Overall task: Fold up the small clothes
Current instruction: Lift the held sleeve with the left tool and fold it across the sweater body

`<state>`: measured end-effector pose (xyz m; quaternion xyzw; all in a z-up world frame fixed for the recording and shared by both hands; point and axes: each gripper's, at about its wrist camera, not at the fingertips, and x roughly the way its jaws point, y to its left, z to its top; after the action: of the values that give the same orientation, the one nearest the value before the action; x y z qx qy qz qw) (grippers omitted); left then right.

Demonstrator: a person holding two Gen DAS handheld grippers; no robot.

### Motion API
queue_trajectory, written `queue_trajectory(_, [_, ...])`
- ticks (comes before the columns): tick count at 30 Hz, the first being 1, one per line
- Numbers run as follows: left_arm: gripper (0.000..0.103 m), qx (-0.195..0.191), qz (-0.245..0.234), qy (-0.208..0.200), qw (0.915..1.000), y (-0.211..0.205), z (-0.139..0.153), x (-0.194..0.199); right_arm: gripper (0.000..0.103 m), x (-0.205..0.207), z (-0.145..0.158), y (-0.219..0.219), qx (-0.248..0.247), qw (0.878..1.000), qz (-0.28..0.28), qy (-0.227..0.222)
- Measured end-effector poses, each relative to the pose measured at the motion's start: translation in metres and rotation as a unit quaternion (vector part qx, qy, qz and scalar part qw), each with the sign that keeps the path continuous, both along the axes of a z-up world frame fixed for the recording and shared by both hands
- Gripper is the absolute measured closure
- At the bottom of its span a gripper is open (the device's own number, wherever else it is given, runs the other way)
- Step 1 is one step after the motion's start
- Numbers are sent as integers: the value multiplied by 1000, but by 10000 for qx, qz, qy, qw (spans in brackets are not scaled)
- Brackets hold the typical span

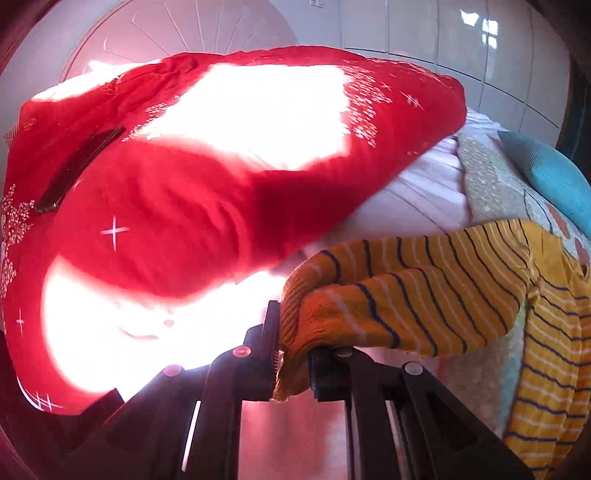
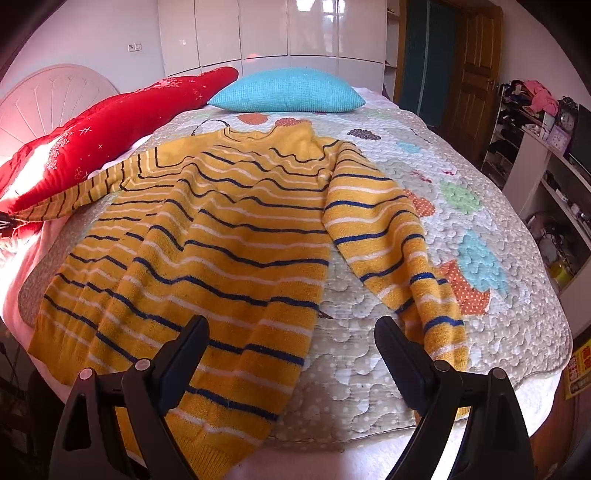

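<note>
A yellow sweater (image 2: 229, 236) with navy and white stripes lies face down and spread out on the quilted bedspread (image 2: 369, 332). Its right sleeve (image 2: 391, 240) lies along the body. Its left sleeve (image 2: 92, 188) stretches out to the far left. My left gripper (image 1: 293, 354) is shut on that sleeve's cuff (image 1: 314, 317), held up beside the red pillow. My right gripper (image 2: 291, 332) is open and empty, hovering above the sweater's hem and the bare quilt beside it.
A red pillow (image 2: 110, 133) lies at the bed's left, filling the left wrist view (image 1: 184, 192). A turquoise pillow (image 2: 288, 90) lies at the head. White wardrobe (image 2: 273, 29) behind, a pink headboard (image 2: 48, 96) left, cluttered shelves (image 2: 546, 155) right.
</note>
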<state>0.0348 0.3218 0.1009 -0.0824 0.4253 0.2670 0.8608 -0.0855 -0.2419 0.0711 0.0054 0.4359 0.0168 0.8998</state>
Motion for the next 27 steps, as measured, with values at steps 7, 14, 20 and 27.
queue_trajectory(7, [91, 24, 53, -41, 10000, 12, 11, 11, 9, 5, -11, 18, 173, 9997, 150, 106])
queue_trajectory(14, [91, -78, -902, -447, 9949, -76, 41, 36, 9, -1, -13, 7, 393, 9992, 87, 45])
queue_trajectory(20, [91, -344, -2252, -662, 9714, -224, 67, 75, 9, -14, -15, -15, 682, 9977, -37, 1])
queue_trajectory(27, [91, -864, -3608, -495, 9273, -410, 41, 108, 9, -34, -15, -70, 890, 9944, -569, -85])
